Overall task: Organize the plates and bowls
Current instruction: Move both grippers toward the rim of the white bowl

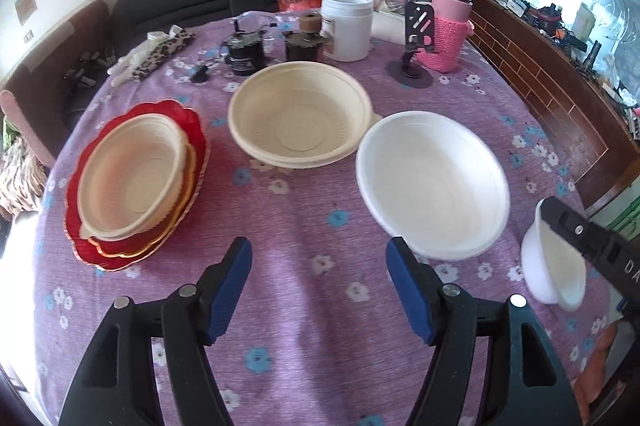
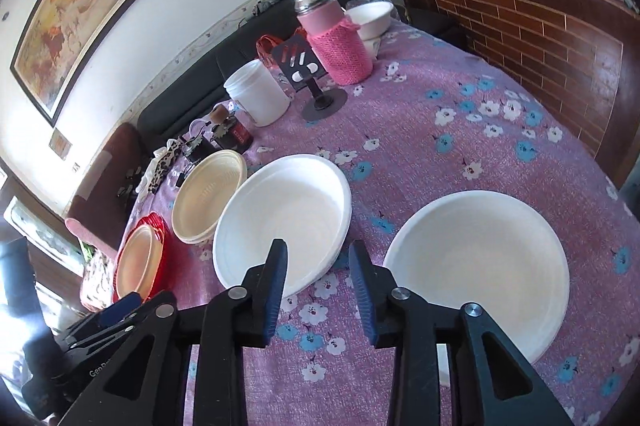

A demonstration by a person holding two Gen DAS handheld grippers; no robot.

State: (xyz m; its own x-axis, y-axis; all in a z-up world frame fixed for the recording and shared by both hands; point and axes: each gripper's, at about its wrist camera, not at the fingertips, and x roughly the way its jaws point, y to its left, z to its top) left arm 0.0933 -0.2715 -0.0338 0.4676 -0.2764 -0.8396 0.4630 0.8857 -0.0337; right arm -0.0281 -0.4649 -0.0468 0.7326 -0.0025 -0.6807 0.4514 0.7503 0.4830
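On the purple flowered tablecloth, a cream bowl (image 1: 132, 182) sits on stacked red plates (image 1: 192, 134) at the left. A second cream bowl (image 1: 300, 114) stands in the middle, a white bowl (image 1: 432, 182) to its right, and another white bowl (image 1: 556, 266) at the far right. My left gripper (image 1: 320, 266) is open and empty, above the cloth in front of the bowls. My right gripper (image 2: 318, 258) is open and empty, between the two white bowls (image 2: 284, 218) (image 2: 480, 266). The cream bowl (image 2: 208, 194) and red plates (image 2: 140, 262) lie further left.
At the table's back stand a white jar (image 1: 348, 26), a pink-sleeved flask (image 1: 448, 26), a black phone stand (image 1: 416, 38) and dark small jars (image 1: 244, 50). A small white bowl (image 2: 370, 18) sits behind the flask. A dark sofa and a brick-patterned wall border the table.
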